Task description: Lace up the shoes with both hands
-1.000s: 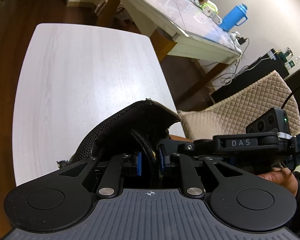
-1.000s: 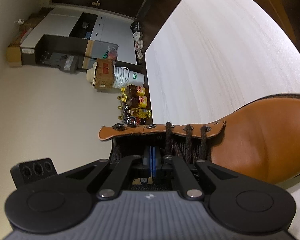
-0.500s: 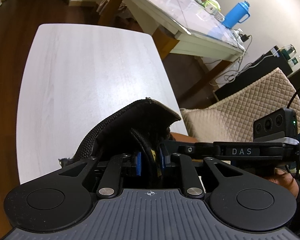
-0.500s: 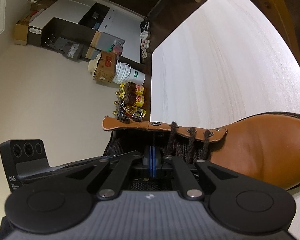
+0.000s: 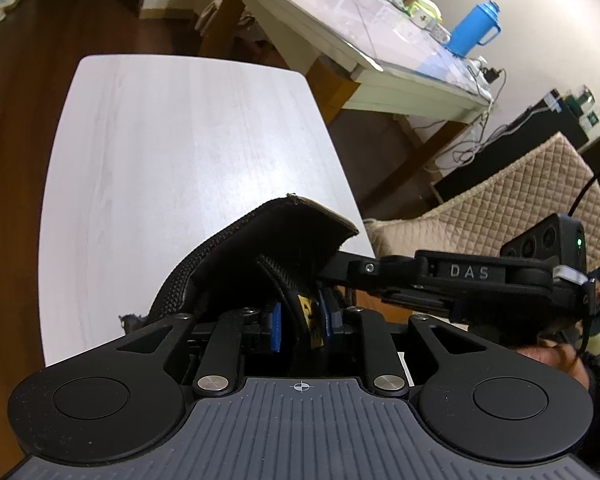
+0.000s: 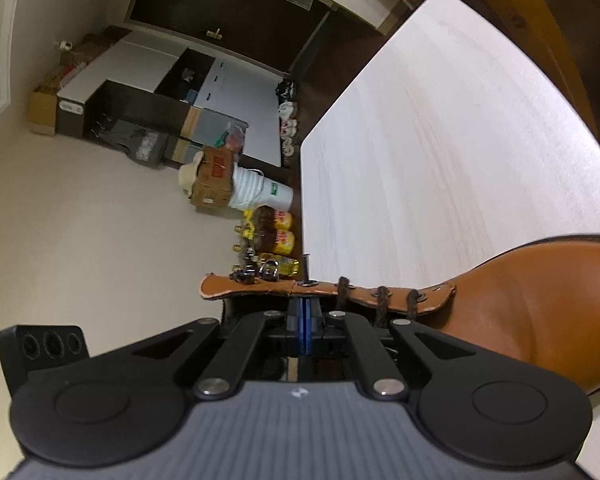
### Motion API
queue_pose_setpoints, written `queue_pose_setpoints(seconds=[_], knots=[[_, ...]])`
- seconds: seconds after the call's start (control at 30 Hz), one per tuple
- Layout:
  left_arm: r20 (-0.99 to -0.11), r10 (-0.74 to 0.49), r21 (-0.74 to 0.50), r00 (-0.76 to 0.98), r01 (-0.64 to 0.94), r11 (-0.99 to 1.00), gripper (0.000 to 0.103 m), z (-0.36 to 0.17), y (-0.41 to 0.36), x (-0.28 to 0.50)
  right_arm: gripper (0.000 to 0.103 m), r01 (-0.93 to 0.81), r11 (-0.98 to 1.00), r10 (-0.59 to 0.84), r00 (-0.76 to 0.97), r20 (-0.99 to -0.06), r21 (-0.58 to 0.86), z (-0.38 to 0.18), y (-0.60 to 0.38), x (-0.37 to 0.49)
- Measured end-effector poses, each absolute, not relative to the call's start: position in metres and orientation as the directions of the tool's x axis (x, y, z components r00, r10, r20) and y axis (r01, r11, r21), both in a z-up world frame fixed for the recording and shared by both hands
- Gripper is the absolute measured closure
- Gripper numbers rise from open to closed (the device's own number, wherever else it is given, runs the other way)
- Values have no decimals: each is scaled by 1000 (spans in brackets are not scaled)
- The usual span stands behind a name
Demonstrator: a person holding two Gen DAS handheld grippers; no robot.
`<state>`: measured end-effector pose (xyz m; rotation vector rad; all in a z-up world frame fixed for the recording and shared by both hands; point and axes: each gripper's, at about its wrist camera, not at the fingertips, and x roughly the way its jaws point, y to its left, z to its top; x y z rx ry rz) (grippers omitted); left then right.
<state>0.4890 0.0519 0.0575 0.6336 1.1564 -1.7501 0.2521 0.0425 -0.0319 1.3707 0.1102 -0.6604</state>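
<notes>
Boot [image 6: 532, 300], tan leather with dark laces [image 6: 380, 300], is set on the white table [image 6: 440, 140], its toe cut off. Left fingers [image 5: 276, 322] are clamped on its black tongue [image 5: 260, 256]; right fingers [image 6: 305, 320] are closed, any lace between them hidden.

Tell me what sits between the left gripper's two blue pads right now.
In the left wrist view, the left gripper is clamped on the boot's black tongue; a yellow label on it shows between the pads.
</notes>
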Motion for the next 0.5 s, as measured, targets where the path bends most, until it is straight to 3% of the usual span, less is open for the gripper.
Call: queue_pose_setpoints(seconds=[0.5], knots=[[-803, -411, -382, -432, 902, -202, 85, 53, 47, 467, 90, 539, 193, -370, 814, -448, 820, -11, 42, 243]])
